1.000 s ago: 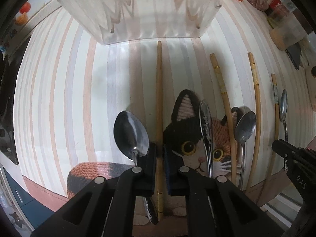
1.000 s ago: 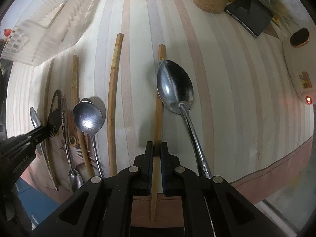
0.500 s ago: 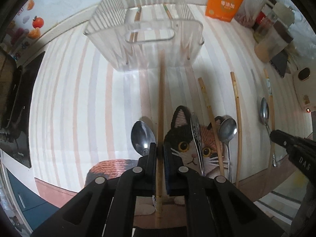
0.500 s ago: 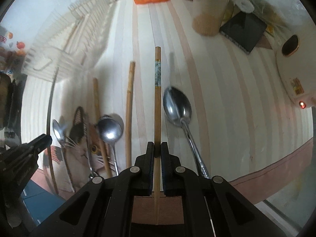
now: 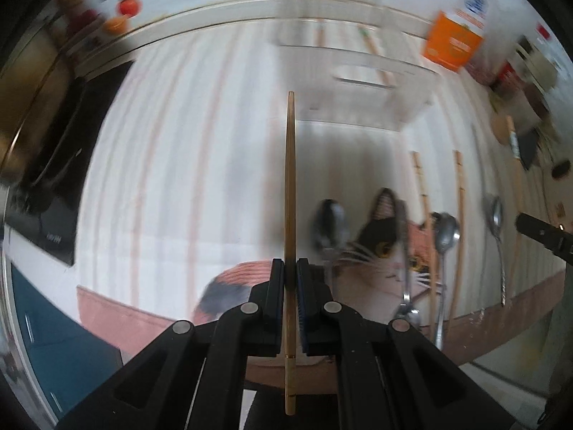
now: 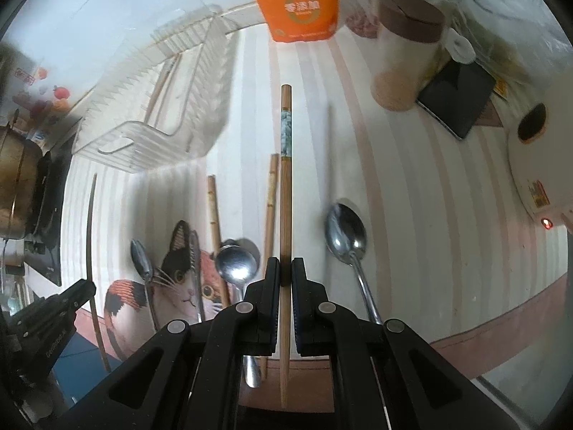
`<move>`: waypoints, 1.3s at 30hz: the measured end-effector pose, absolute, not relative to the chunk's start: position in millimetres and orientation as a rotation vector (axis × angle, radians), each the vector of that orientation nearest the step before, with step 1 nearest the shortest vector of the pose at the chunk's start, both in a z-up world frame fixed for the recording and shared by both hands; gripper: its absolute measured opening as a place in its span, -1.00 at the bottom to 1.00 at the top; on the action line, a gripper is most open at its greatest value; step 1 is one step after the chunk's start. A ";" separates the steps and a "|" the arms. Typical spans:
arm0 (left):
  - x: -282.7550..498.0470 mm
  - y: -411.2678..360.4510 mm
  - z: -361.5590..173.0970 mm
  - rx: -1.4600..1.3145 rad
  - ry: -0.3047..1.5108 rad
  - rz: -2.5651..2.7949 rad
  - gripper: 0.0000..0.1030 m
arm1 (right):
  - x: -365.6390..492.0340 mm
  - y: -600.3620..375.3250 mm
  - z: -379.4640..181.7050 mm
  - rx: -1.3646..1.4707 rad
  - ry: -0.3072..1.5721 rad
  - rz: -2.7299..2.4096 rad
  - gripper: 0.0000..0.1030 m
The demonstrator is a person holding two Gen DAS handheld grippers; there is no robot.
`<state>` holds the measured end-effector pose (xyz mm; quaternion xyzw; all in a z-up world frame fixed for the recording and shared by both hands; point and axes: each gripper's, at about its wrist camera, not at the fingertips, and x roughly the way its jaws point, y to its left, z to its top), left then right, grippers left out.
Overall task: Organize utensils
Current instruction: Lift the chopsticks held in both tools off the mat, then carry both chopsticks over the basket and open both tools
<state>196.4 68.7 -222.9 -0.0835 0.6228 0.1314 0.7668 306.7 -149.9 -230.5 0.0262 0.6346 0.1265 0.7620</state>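
1. The left gripper (image 5: 290, 268) was closed tight on a plain wooden chopstick (image 5: 290, 186). The stick ran straight up between the two black fingers and stuck out past both ends of them.
2. The right gripper (image 6: 285, 268) was closed tight on another chopstick (image 6: 285, 193). This one had a speckled grey-green band near its far end.
3. Both grippers pointed down at the striped tablecloth (image 6: 412, 186), and both held sticks were up off the cloth.
4. A clear plastic rack (image 6: 157, 107) sat at the far side of the table. Some thin sticks lay inside it. In the left wrist view it was blurry.
5. A cat-shaped mat (image 6: 186, 286) lay near the front edge of the table.
6. Two more chopsticks (image 6: 215, 222) lay flat on the cloth, and one crossed the cat mat.
7. A big spoon (image 6: 345, 233) lay just right of the right gripper, bowl facing up.
8. A round spoon (image 6: 236, 265) lay just left of that gripper, by the mat.
9. A small spoon (image 6: 141, 259) lay at the cat's left side.
10. An orange carton (image 6: 299, 3) stood at the back, with a jar with a brown lid (image 6: 408, 46) to its right.
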 end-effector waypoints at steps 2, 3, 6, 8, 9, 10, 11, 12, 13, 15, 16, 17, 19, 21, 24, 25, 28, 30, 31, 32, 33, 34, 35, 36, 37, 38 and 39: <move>191.3 80.0 -219.1 -0.196 1.343 0.320 -0.92 | 311.2 -144.9 -226.2 0.058 1.372 0.288 -0.87; 189.2 87.8 -215.3 -0.203 1.331 0.343 -0.92 | 313.6 -142.3 -223.6 0.058 1.367 0.294 -0.87; 188.4 103.2 -200.8 -0.217 1.290 0.383 -0.92 | 325.3 -133.6 -210.5 0.060 1.339 0.316 -0.87; 193.0 113.0 -184.0 -0.224 1.247 0.402 -0.92 | 335.4 -127.0 -197.0 0.062 1.313 0.331 -0.87; 198.1 118.7 -170.4 -0.235 1.216 0.405 -0.92 | 343.6 -123.2 -186.5 0.069 1.295 0.344 -0.88; 203.7 122.5 -161.3 -0.244 1.195 0.402 -0.92 | 349.2 -120.1 -180.4 0.072 1.284 0.352 -0.88; 210.5 125.8 -152.7 -0.255 1.173 0.396 -0.92 | 356.6 -116.2 -171.9 0.079 1.270 0.365 -0.88; 222.0 130.7 -140.4 -0.279 1.149 0.373 -0.92 | 365.0 -112.0 -162.6 0.089 1.254 0.380 -0.88; 231.2 133.9 -132.8 -0.304 1.136 0.355 -0.92 | 373.8 -107.0 -154.3 0.097 1.239 0.396 -0.88; 253.0 137.7 -118.6 -0.343 1.109 0.311 -0.92 | 392.0 -97.5 -140.2 0.122 1.210 0.423 -0.87; 267.0 139.3 -111.1 -0.368 1.094 0.283 -0.92 | 403.4 -90.8 -136.0 0.142 1.208 0.448 -0.87; 276.2 140.8 -106.6 -0.383 1.086 0.260 -0.92 | 415.5 -85.0 -133.8 0.163 1.209 0.457 -0.88; 305.4 138.4 -99.3 -0.418 1.082 0.203 -0.92 | 434.7 -73.6 -133.3 0.184 1.219 0.476 -0.88; 335.3 134.9 -98.5 -0.427 1.093 0.150 -0.92 | 456.6 -59.6 -138.2 0.198 1.236 0.480 -0.88; 380.2 132.6 -114.1 -0.431 1.145 0.104 -0.92 | 485.3 -37.4 -155.2 0.222 1.290 0.494 -0.88; 390.6 132.7 -120.5 -0.434 1.161 0.096 -0.92 | 490.3 -34.0 -161.7 0.231 1.307 0.492 -0.88; 418.7 132.3 -145.0 -0.435 1.222 0.077 -0.92 | 505.6 -19.4 -183.5 0.209 1.338 0.474 -0.88; 430.2 132.8 -158.8 -0.435 1.256 0.078 -0.92 | 512.4 -11.6 -196.7 0.204 1.357 0.466 -0.88; 435.5 133.5 -165.3 -0.434 1.267 0.073 -0.91 | 515.6 -8.9 -203.0 0.201 1.366 0.459 -0.88; 439.3 133.7 -171.1 -0.429 1.280 0.076 -0.91 | 519.0 -5.4 -208.8 0.189 1.369 0.451 -0.88; 442.8 134.1 -177.2 -0.427 1.300 0.082 -0.91 | 520.1 -2.8 -212.5 0.183 1.375 0.449 -0.87; 444.6 134.3 -180.2 -0.426 1.312 0.084 -0.88 | 524.2 -1.2 -218.8 0.181 1.392 0.448 -0.87; 445.6 134.2 -182.4 -0.421 1.325 0.088 -0.87 | 527.6 0.4 -223.7 0.172 1.405 0.434 -0.86; 445.5 135.2 -184.4 -0.418 1.334 0.096 -0.86 | 530.3 -1.4 -226.6 0.168 1.406 0.427 -0.83; 444.2 137.0 -186.2 -0.415 1.341 0.112 -0.84 | 531.5 -1.2 -228.6 0.166 1.410 0.425 -0.79; 443.3 138.2 -186.2 -0.409 1.345 0.124 -0.78 | 531.9 -1.5 -228.1 0.168 1.409 0.424 -0.60; 440.8 139.5 -184.9 -0.398 1.343 0.138 -0.74 | 530.4 -4.5 -226.2 0.169 1.399 0.418 -0.32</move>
